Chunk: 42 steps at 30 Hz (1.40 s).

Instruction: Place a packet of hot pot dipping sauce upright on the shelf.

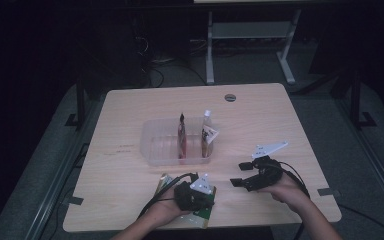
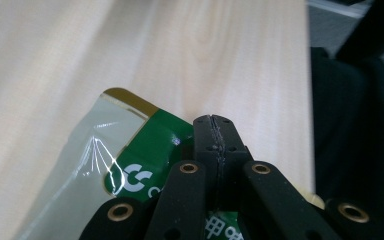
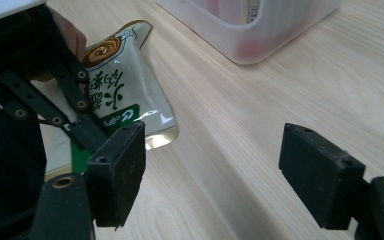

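A green and clear snack packet lies flat at the table's front edge, seen close in the left gripper view as the packet and in the right gripper view as the packet. My left gripper sits on it, jaws pressed together on its green end. My right gripper hovers open to the right of it, above bare wood, its pads wide apart and holding nothing. From the right gripper view the left gripper meets the packet's edge.
A clear plastic bin stands mid-table with two packets upright inside; its corner shows ahead of my right gripper. The table's front edge runs just below both hands. A grommet sits at the far side.
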Each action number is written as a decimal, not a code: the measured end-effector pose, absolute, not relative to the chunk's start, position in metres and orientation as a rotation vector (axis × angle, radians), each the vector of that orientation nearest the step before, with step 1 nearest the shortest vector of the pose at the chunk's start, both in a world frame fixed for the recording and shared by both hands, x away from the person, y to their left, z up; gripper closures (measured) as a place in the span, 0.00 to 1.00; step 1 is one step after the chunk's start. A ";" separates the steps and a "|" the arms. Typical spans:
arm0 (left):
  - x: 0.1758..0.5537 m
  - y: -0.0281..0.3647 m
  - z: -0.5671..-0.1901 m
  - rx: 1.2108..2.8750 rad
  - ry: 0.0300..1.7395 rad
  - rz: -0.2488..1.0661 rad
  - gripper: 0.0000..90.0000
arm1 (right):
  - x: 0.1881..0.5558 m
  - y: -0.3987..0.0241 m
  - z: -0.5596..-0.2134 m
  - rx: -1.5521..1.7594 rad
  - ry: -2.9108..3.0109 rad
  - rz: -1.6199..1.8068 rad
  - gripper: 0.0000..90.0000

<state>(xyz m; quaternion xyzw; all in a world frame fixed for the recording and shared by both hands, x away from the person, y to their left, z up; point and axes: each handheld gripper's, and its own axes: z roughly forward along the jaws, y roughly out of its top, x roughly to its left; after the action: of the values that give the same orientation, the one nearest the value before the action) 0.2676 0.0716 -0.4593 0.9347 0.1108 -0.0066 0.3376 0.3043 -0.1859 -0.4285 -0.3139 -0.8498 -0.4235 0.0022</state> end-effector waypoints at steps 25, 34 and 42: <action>0.293 0.120 -0.435 2.382 0.453 0.076 0.78 | 0.304 -0.187 -0.430 -0.983 -2.682 -1.316 0.29; 0.293 0.163 -0.429 2.366 0.456 0.103 0.44 | 0.305 -0.186 -0.431 -0.983 -2.690 -1.300 0.29; 0.299 0.184 -0.437 2.358 0.484 0.109 0.27 | 0.305 -0.184 -0.432 -0.981 -2.696 -1.287 0.29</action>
<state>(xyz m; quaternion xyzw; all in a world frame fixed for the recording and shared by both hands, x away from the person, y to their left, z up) 0.2993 0.1842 -0.4366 0.9138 0.1874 0.0424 0.3580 0.3045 -0.1840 -0.4321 -0.3121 -0.8574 -0.4093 -0.0015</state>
